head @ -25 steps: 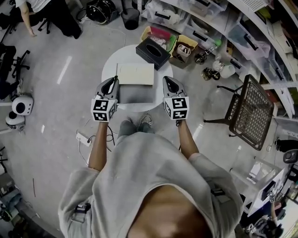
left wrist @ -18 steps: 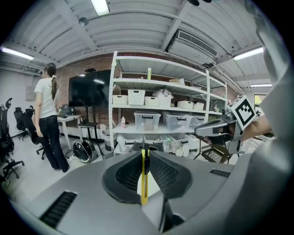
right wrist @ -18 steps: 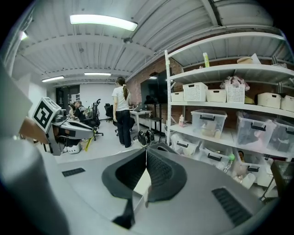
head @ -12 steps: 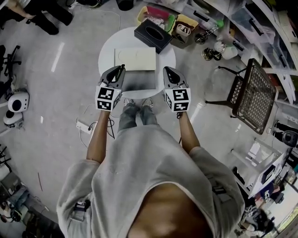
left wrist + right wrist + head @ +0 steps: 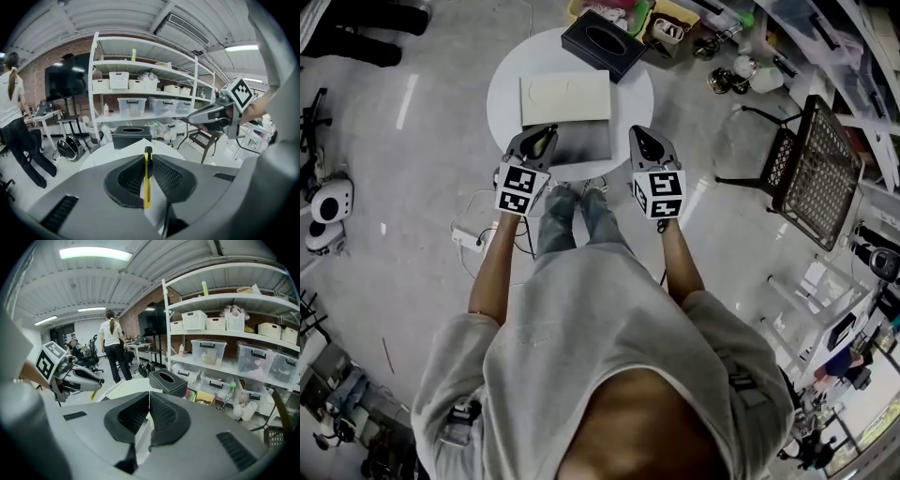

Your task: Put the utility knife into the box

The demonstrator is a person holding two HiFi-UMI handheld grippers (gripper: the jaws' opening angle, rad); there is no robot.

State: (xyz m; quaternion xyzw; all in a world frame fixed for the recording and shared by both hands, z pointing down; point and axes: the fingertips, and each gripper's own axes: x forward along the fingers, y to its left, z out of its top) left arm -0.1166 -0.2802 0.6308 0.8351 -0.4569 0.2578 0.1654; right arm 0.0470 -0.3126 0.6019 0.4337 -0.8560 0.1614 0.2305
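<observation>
The yellow utility knife (image 5: pixel 147 180) stands upright between the jaws of my left gripper (image 5: pixel 148 154), which is shut on it. In the head view the left gripper (image 5: pixel 545 133) is at the left front corner of the open box (image 5: pixel 583 146), whose cream lid (image 5: pixel 565 97) lies flat behind its grey inside. The box sits on a round white table (image 5: pixel 506 80). My right gripper (image 5: pixel 637 135) hovers just off the box's right front corner. In its own view the right gripper (image 5: pixel 149 395) is shut with nothing in it.
A black tissue box (image 5: pixel 602 42) stands at the table's far edge. A black mesh chair (image 5: pixel 811 169) is to the right, with a power strip (image 5: pixel 469 239) on the floor to the left. Shelves with bins (image 5: pixel 243 357) line the far wall, where a person (image 5: pixel 112 348) stands.
The head view has shifted, so the table sits higher in the frame. Both grippers have edged forward towards the box; the left one still holds the knife.
</observation>
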